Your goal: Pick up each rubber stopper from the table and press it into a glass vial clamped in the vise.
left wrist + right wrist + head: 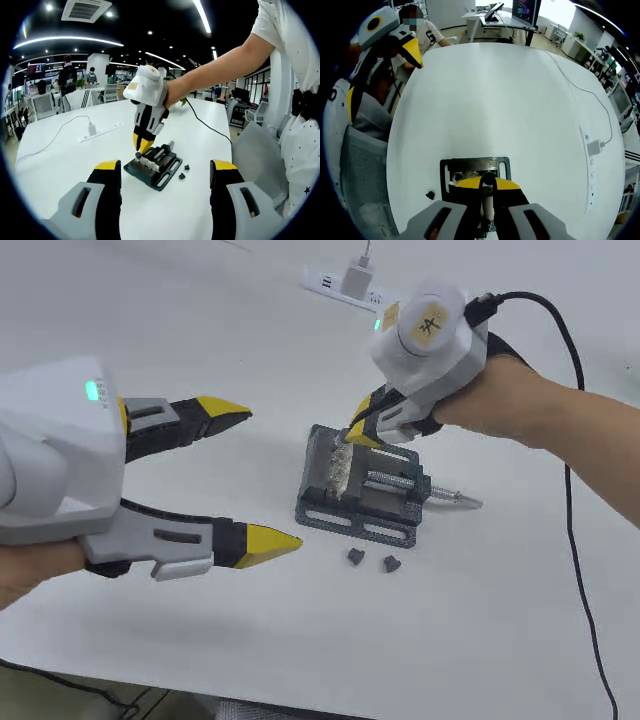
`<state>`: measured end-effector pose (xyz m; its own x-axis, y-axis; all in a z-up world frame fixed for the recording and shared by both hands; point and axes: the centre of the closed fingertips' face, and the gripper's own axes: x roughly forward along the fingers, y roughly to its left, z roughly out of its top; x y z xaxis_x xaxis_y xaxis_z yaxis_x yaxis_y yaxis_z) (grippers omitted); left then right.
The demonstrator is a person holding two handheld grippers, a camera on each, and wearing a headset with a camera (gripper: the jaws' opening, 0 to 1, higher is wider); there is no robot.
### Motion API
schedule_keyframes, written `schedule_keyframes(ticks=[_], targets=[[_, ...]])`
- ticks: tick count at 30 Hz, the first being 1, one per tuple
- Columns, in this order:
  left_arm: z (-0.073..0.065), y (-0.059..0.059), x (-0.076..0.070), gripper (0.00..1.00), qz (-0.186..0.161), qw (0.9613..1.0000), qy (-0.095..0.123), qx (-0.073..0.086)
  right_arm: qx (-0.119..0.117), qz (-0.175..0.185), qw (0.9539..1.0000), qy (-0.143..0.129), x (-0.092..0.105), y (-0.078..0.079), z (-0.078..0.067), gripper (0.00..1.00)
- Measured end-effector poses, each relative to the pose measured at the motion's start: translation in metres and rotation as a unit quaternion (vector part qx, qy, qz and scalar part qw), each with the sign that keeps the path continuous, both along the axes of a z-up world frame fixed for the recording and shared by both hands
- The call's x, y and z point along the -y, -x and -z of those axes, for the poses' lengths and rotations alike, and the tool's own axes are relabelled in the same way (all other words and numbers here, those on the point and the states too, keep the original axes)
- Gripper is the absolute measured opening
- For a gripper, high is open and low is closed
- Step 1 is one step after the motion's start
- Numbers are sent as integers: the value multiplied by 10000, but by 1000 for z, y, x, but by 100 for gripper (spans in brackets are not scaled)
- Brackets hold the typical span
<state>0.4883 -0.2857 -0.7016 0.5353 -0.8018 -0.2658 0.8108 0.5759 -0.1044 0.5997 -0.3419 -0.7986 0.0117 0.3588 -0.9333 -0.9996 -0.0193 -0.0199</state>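
On the white tabletop (pixel 150 660), everything sits well in from the near edge. Left tongs (pixel 275 477) hover over the left part, wide open with nothing between them. In the left gripper view their yellow tips frame the vise.

Right tongs (pixel 355 435) reach in from the far-right side, tilted steeply down, tips right over the top of the vise. They are closed on a small dark stopper (pixel 487 178), seen pinched between the yellow tips in the right gripper view.

Vise (pixel 365 495): dark metal, flat on the tabletop about mid-surface, screw handle pointing toward the right edge.

Power strip (pixel 340 282), with a white plug in it, lies between the vise and the far edge.

Vials (pixel 340 468): clear glass, clamped upright in a row in the vise; count unclear. The held stopper is at one vial's mouth, but I cannot tell whether it is touching or just above.

A loose stopper (pixel 354 558) and a second loose stopper (pixel 391 563) lie on the tabletop just off the vise's near side. They are close together but apart, and both are clear of the tongs.
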Motion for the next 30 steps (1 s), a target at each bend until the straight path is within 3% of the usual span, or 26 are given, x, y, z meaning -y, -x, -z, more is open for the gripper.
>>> schedule_keyframes(ticks=[15,23,30], targets=[[2,0,4,71,153,9998,-137,-6,-29,373,9976,-589,11,13,-19,19],[2,0,2,70,230,9994,-260,7,-32,615,9934,-973,24,22,-33,30],[3,4,1,70,318,9988,-381,8,-55,883,9875,-1306,41,41,-44,40]])
